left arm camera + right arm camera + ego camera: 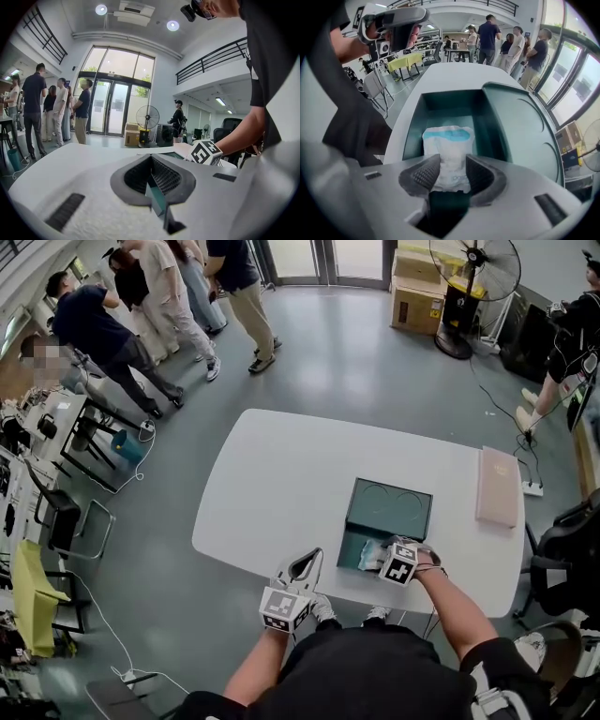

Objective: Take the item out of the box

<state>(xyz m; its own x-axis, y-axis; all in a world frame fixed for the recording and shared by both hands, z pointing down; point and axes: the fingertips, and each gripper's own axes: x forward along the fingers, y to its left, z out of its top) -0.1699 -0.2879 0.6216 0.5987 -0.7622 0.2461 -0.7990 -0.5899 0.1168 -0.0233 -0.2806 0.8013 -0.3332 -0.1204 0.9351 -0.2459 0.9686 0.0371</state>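
right gripper (449, 171): jaws spread wide, straddling the white packet (449, 140)
white packet: between this gripper's pads, lying in the open teal box (412, 126)
left gripper (152, 168): jaws pressed together, empty, off to the right gripper's left

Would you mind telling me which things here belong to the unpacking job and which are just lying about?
Job: teal box, white packet inside it, right tool straddling the packet.
Lying about: pink case on the table, floor fan, cardboard boxes.
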